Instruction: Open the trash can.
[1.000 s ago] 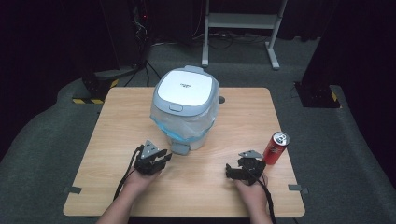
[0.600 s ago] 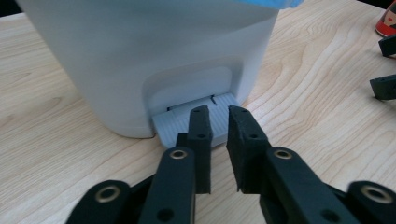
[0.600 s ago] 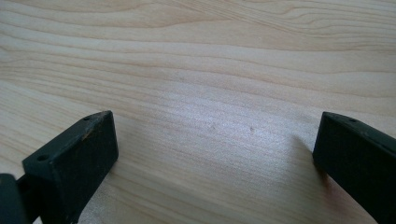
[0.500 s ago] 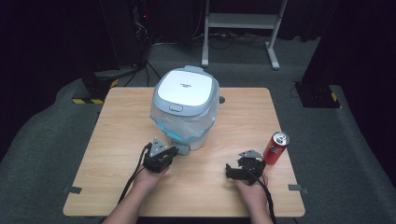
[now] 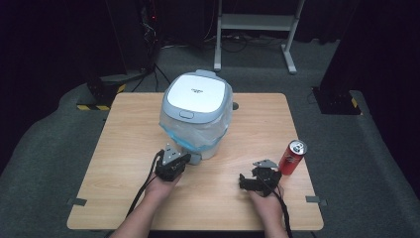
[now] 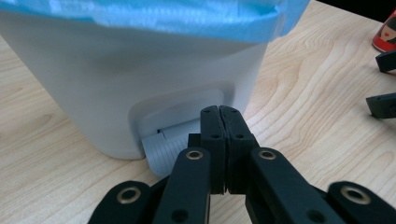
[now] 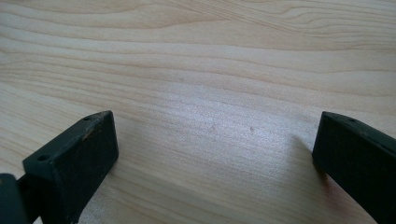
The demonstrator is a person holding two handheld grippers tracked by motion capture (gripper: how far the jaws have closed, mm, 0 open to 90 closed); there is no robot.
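bin (image 6: 140, 84) top cropped, can (image 6: 385, 32) cut off

Your left tool (image 5: 179, 159) sits low with its jaws pressed together, forearm reaching forward. Your right tool (image 5: 246, 180) hovers with jaws spread wide, tilted down, well apart from the left.

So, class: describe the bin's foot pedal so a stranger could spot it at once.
Find the white lidded bin in the middle of the wooden table. At its base, facing the person, sits a recess. The pedal juts from it: a small grey ribbed tab, unlike the smooth white wall around it.
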